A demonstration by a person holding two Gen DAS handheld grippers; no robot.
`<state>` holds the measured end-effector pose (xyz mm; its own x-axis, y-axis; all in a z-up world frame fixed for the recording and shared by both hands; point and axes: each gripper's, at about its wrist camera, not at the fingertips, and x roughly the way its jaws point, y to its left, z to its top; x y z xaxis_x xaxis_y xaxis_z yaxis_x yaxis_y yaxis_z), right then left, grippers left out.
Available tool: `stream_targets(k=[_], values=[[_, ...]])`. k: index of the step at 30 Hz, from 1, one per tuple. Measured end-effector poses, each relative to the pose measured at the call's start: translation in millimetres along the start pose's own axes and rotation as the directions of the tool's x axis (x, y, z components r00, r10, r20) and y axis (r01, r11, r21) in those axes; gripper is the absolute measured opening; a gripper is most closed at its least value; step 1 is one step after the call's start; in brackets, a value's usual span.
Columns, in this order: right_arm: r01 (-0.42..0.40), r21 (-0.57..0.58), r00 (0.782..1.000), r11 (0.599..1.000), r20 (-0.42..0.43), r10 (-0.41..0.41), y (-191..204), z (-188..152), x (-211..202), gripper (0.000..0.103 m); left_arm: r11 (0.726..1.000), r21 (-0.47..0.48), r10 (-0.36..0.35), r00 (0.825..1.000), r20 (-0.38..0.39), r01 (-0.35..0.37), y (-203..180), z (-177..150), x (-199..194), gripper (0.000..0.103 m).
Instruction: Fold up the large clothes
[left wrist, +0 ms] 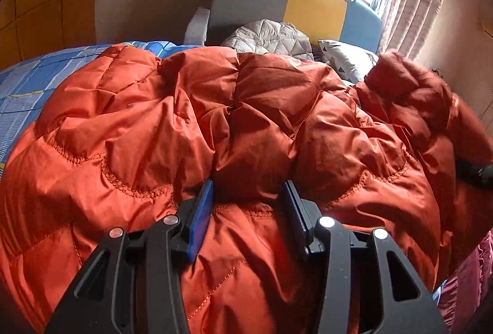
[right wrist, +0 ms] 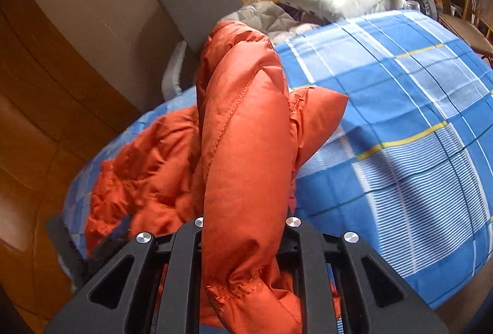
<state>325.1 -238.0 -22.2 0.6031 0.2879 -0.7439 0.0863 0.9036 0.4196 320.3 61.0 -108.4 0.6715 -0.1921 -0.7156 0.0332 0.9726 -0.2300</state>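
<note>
Item: orange quilted jacket [left wrist: 234, 124], spread in loose puffy heaps across a bed with a blue checked sheet [right wrist: 400, 118].

Left gripper [left wrist: 249, 201]: pads half apart, pressed into a bulge of the jacket, which is pinched between them.

Right gripper [right wrist: 246, 229]: clamped on a sleeve-like length of the jacket, held raised above the sheet.

Progress: judged early; no flat, finished fold is seen, and smoothing and stacking are left.

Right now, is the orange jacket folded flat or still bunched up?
Bunched up, not folded. The orange jacket lies rumpled on the blue plaid bedspread, and the right gripper holds a puffy part raised off it.
</note>
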Motion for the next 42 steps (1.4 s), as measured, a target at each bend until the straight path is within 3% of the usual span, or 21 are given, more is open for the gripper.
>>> stream_targets(k=[9,14,18,20,26,33,42], values=[[-0.05,-0.098,0.998,0.994,0.025,0.052,84,-6,-5,0.014,1.0,-0.005,-0.004,1.0,-0.001,0.004,0,1,-2,0.043],[-0.063,-0.115,0.998,0.991,0.02,0.066,115,-12,4,0.014,0.998,-0.061,-0.02,1.0,0.018,0.021,13,11,-24,0.038],[-0.057,-0.122,0.998,0.991,0.02,0.06,129,-14,9,0.014,0.997,-0.074,0.013,0.996,0.092,-0.006,38,20,-61,0.038],[-0.055,-0.118,0.998,0.991,0.022,0.058,133,-15,10,0.014,0.996,-0.062,0.076,0.992,0.105,-0.069,55,20,-71,0.038],[-0.052,-0.136,0.998,0.989,0.024,0.056,155,-23,11,0.014,0.986,-0.117,0.128,0.991,0.049,-0.122,111,9,-63,0.032],[-0.068,-0.208,0.998,0.976,-0.014,0.066,197,-41,27,0.014,0.996,-0.065,0.067,0.998,0.001,-0.067,118,3,-43,0.032],[-0.08,-0.3,0.994,0.951,-0.09,0.056,249,-75,71,0.014,0.996,-0.093,-0.006,1.0,-0.028,0.003,131,12,-30,0.031]])
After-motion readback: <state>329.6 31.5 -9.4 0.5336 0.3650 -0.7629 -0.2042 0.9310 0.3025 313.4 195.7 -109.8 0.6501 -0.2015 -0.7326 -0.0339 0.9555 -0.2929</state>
